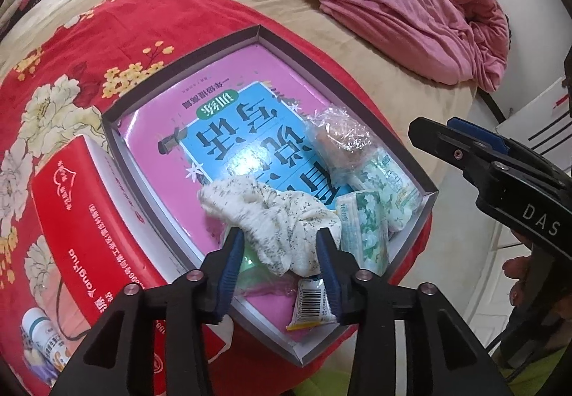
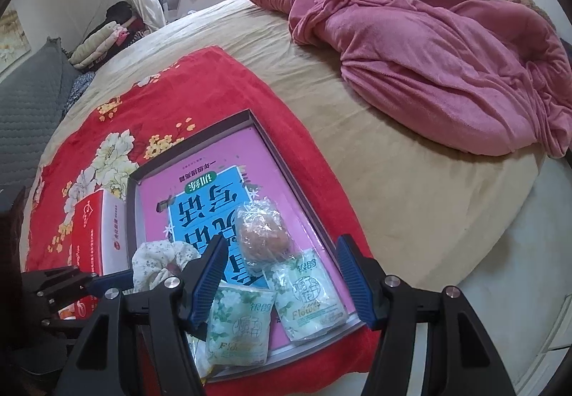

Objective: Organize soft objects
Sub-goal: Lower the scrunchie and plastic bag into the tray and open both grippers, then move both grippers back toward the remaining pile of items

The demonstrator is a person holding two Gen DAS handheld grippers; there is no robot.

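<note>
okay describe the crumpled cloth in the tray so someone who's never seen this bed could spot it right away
On the bed, a red floral blanket carries a shallow grey-walled tray lined with a pink and blue book cover. At the tray's near end, between the left claw fingers, lies the crumpled cloth. It is cream with tiny dark flecks, the only fabric among shiny plastic-wrapped packets.

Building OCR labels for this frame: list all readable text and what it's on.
"DAS": right gripper body.
"Flower": both green tissue packs.
"yangguo", seen upside down, partly cut off: red box.
Barcode digits on the small packet: too small.
Large Chinese characters on the pink book, upside down: not transcribed.
</note>
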